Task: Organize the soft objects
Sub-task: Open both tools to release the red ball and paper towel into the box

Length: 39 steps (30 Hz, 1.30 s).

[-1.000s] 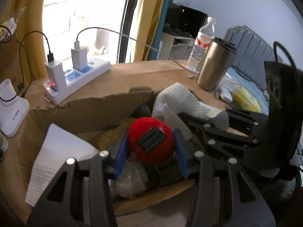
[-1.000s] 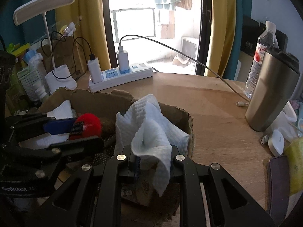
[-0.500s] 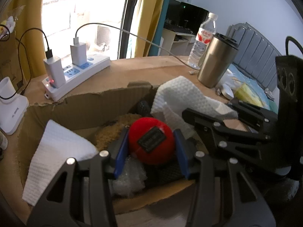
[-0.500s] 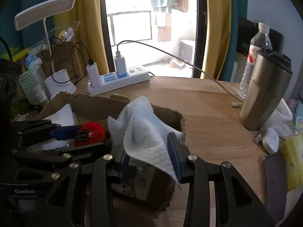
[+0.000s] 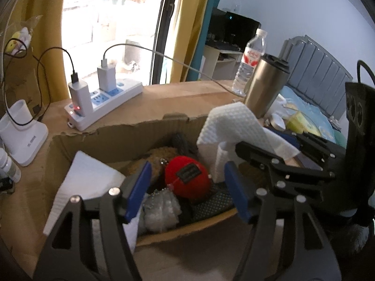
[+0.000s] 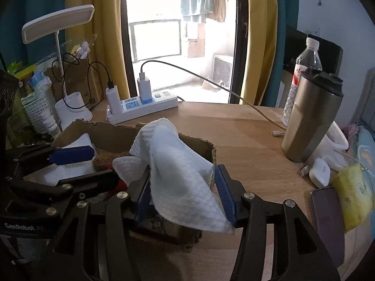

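A torn cardboard box (image 5: 112,138) sits on the wooden desk and holds soft things. A red plush ball (image 5: 187,179) with a dark tag lies in it, between the spread blue pads of my open left gripper (image 5: 186,190), untouched. A folded white cloth (image 5: 86,182) lies at the box's left. A white waffle cloth (image 6: 178,171) drapes over the box's right wall (image 6: 206,147). My right gripper (image 6: 185,196) is open around that cloth, pads apart from it. The cloth also shows in the left wrist view (image 5: 232,126).
A white power strip (image 6: 143,107) with two chargers lies behind the box. A steel tumbler (image 6: 309,119) and a water bottle (image 6: 304,70) stand at the right. A lamp base (image 5: 21,138), a phone (image 6: 328,220) and a yellow packet (image 6: 351,194) lie nearby.
Both grippers have opened: the left let go of the red ball, the right let go of the white cloth. Both have drawn back a little from the box.
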Each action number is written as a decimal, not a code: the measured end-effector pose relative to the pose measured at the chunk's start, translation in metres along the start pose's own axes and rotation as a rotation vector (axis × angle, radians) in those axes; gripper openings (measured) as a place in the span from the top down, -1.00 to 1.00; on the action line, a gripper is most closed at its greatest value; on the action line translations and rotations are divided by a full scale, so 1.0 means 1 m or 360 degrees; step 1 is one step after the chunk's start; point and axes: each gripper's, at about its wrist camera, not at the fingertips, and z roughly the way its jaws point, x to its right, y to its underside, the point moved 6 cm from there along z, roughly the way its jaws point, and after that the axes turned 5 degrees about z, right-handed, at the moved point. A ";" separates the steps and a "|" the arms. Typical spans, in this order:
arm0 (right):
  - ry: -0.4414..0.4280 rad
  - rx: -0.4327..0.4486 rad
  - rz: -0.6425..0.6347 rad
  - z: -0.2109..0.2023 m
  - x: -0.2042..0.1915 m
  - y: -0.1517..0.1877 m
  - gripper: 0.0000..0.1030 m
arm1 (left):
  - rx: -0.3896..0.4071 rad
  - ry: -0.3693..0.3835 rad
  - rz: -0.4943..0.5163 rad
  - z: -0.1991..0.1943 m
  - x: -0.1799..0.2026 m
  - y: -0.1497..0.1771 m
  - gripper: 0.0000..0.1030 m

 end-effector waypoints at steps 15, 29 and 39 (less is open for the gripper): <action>0.0018 0.0074 0.0000 -0.037 -0.012 0.006 -0.08 | 0.0100 -0.0028 -0.0001 -0.042 0.004 0.007 -0.30; -0.0061 0.0074 0.0047 -0.027 -0.019 0.002 -0.50 | 0.0118 -0.0026 -0.0042 -0.045 -0.006 0.009 -0.30; -0.0115 0.0082 0.0111 0.002 -0.017 -0.019 -0.76 | 0.0116 -0.0062 -0.0113 -0.040 -0.032 0.013 -0.30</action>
